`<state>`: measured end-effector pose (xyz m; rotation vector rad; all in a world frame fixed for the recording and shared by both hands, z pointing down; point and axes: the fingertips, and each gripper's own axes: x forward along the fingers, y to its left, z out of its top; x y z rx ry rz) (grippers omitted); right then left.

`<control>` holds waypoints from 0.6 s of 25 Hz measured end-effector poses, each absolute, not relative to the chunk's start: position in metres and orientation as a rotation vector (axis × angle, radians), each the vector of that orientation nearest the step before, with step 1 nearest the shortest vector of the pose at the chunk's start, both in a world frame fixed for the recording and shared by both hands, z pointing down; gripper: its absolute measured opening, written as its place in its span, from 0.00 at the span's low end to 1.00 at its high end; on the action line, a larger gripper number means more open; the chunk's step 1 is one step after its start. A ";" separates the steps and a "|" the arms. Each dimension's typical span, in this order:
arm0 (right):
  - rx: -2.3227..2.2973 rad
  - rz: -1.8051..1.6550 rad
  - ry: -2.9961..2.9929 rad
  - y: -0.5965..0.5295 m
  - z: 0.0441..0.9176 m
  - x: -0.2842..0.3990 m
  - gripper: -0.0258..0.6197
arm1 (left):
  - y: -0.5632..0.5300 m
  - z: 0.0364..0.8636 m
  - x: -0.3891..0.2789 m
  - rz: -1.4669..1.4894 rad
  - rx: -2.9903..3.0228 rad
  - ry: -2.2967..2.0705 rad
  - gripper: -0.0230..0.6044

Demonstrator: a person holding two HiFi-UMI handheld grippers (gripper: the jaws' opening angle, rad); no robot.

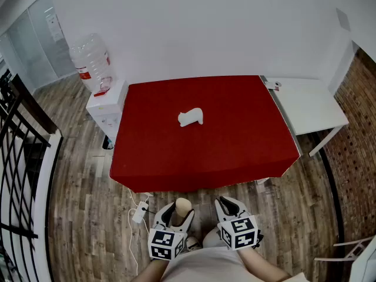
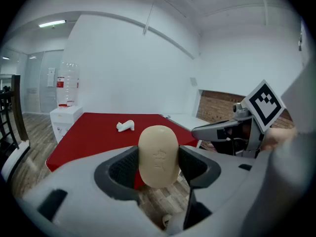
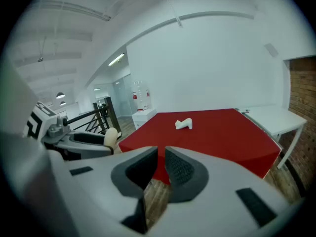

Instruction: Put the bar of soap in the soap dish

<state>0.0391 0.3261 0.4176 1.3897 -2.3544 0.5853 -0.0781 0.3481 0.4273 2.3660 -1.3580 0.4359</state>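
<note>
A beige oval bar of soap [image 1: 183, 205] stands upright between the jaws of my left gripper [image 1: 178, 212], which is shut on it; in the left gripper view the soap [image 2: 158, 156] fills the middle. My right gripper [image 1: 227, 203] is beside it, with its jaws together and nothing between them [image 3: 161, 158]. Both grippers hang over the wooden floor, in front of the near edge of the red table [image 1: 235, 134]. The white soap dish [image 1: 191, 117] lies near the table's middle, also seen as a small white soap dish [image 2: 125, 126] and, from the right, a soap dish [image 3: 183, 124].
A white water dispenser with a large bottle [image 1: 94, 69] stands at the red table's far left corner. A white table [image 1: 305, 104] adjoins on the right. A black railing [image 1: 17, 157] runs along the left. A power strip with cable [image 1: 140, 213] lies on the floor.
</note>
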 end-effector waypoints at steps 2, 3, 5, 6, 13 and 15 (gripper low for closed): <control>1.390 0.591 -2.347 0.320 0.419 0.038 0.11 | 0.342 0.427 -0.080 0.430 2.365 -1.354 0.45; 1.390 0.594 -2.345 0.317 0.420 0.037 0.11 | 0.338 0.427 -0.081 0.429 2.365 -1.353 0.45; 1.389 0.599 -2.346 0.307 0.423 0.036 0.11 | 0.328 0.429 -0.082 0.430 2.365 -1.354 0.45; 1.389 0.602 -2.346 0.300 0.425 0.036 0.11 | 0.321 0.430 -0.083 0.430 2.364 -1.355 0.45; 1.370 0.610 -2.360 0.216 0.437 0.034 0.11 | 0.240 0.439 -0.087 0.423 2.352 -1.379 0.45; 1.360 0.599 -2.372 0.181 0.434 0.034 0.11 | 0.208 0.439 -0.088 0.424 2.348 -1.392 0.45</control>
